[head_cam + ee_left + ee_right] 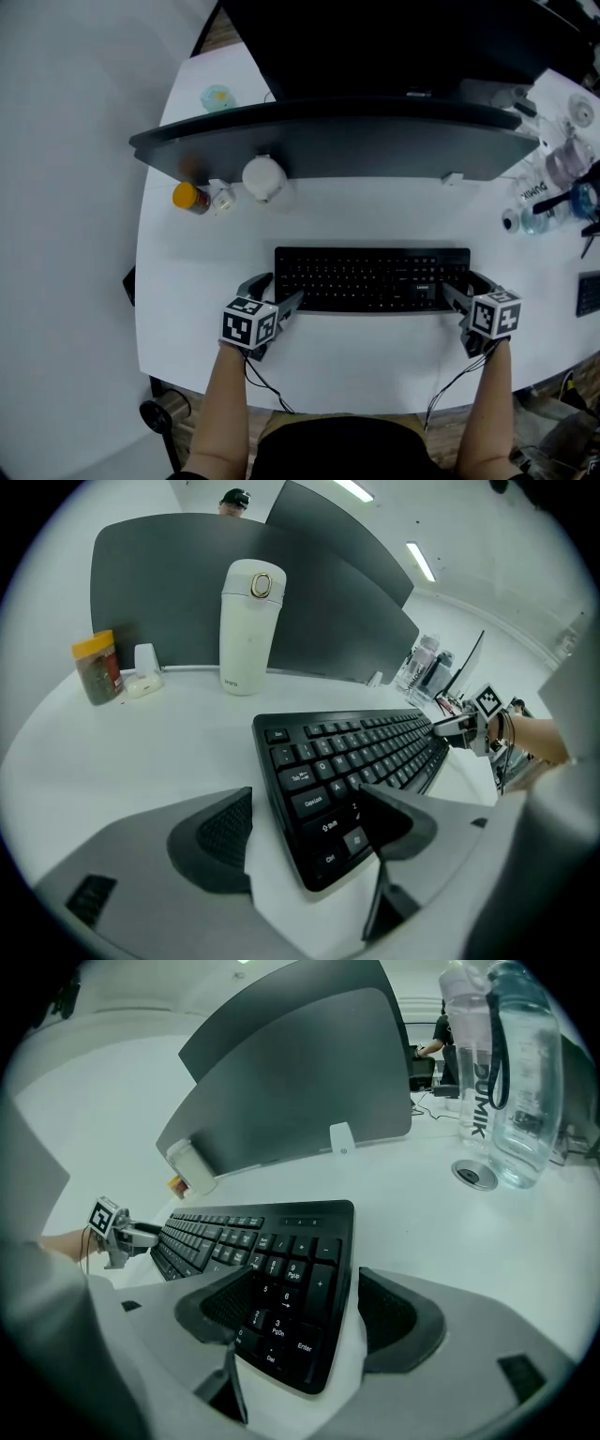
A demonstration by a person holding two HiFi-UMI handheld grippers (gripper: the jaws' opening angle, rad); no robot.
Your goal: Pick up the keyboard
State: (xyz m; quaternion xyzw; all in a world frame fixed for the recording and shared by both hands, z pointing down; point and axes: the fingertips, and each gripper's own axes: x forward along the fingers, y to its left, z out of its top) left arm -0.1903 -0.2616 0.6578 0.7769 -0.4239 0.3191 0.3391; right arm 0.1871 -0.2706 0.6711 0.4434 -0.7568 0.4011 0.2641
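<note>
Left hand-held gripper point(277, 292) and right hand-held gripper point(469, 289), both released, straddle the keyboard point(372, 277) ends; jar point(97, 667) holds dark contents.

head: steeply down from above | gripper views: low, close, facing inward | shared: keyboard point(372, 278)

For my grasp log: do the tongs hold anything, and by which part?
Nothing is held. The keyboard has its left end between the open left tongs, its right end between the open right tongs; no pad presses it.
</note>
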